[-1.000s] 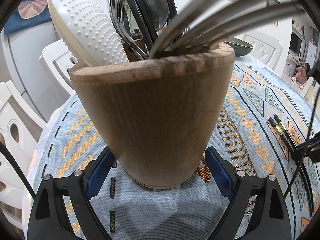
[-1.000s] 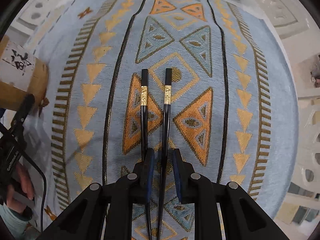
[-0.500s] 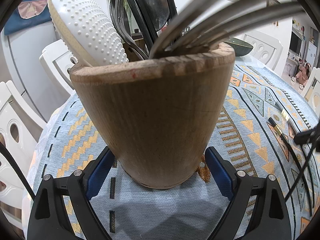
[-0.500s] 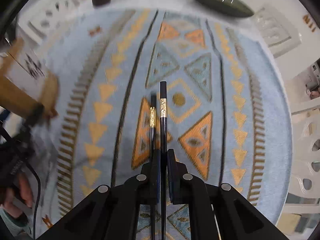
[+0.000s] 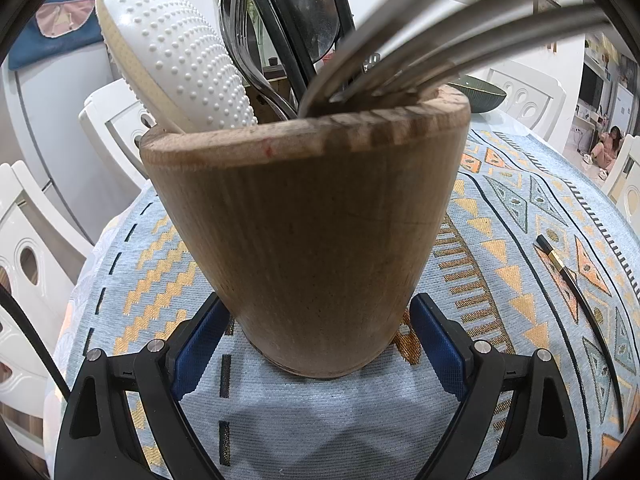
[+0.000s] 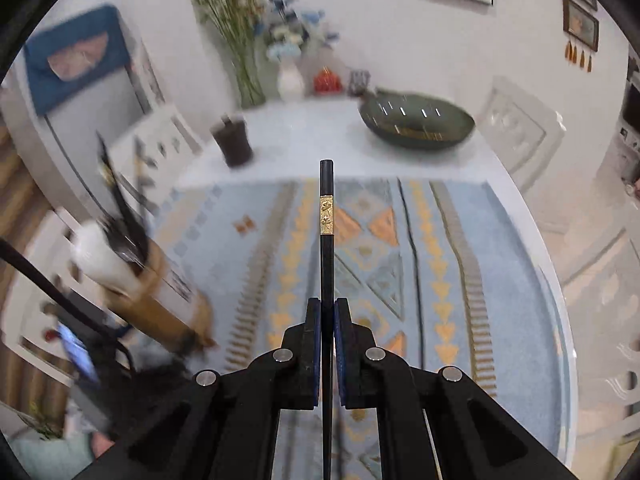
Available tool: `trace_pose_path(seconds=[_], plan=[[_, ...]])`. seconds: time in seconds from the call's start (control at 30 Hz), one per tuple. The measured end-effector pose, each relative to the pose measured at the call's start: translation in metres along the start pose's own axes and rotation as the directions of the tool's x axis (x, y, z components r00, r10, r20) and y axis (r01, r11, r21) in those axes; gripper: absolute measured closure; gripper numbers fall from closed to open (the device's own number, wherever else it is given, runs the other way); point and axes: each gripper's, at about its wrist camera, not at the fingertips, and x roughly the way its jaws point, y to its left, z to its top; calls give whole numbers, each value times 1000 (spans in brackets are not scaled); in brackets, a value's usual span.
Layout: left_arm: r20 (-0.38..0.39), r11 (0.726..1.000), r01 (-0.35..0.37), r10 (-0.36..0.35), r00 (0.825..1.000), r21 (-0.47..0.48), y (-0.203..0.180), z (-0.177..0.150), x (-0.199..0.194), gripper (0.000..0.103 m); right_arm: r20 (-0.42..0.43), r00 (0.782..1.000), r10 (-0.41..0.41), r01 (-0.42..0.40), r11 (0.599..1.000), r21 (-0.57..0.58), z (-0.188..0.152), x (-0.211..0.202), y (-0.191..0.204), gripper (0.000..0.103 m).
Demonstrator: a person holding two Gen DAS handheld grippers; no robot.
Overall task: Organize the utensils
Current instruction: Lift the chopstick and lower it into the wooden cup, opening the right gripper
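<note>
A wooden utensil holder (image 5: 320,220) stands on the patterned tablecloth (image 5: 320,420), and my left gripper (image 5: 318,304) is shut on its base, blue pads (image 5: 200,332) against both sides. It holds a white dotted rice paddle (image 5: 176,52), forks, a spoon (image 5: 312,12), black chopsticks and blurred metal handles (image 5: 440,40). My right gripper (image 6: 327,304) is shut on one black chopstick with a gold band (image 6: 326,216), held in the air above the cloth and pointing away. The holder (image 6: 160,304) sits blurred to its left. A second chopstick (image 5: 560,260) lies on the cloth at the right.
A dark green bowl (image 6: 416,124), a dark cup (image 6: 232,140) and a white vase of flowers (image 6: 290,80) stand at the table's far end. White chairs (image 5: 116,120) ring the round table. The table edge (image 6: 560,300) curves close on the right.
My right gripper closed on one chopstick and lifted it off the cloth, tipping its view up toward the room. The other chopstick stayed on the table. The left gripper and holder did not move.
</note>
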Motion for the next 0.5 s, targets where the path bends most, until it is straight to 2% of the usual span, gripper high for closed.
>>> trace_pose_path(seconds=[0.1,0.17,0.27,0.33,0.4,0.5], plan=[[0,1000,0,0,1000,0,0,0,0,12,78,993,91,-94,995,32,19,-24,9,97],[0,1000,0,0,1000,0,0,0,0,12,133,977,166,-174,984,50,36,-31,18,97],[0,1000,0,0,1000,0,0,0,0,12,220,940,260,-279,958,59,56,-46,37,97],[0,1000,0,0,1000,0,0,0,0,12,282,913,295,-323,944,59,71,-49,53,97],[0,1000,0,0,1000,0,0,0,0,12,319,898,304,-337,940,54,82,-50,70,97],[0,1000,0,0,1000,0,0,0,0,12,313,896,315,-347,937,49,98,-32,99,97]])
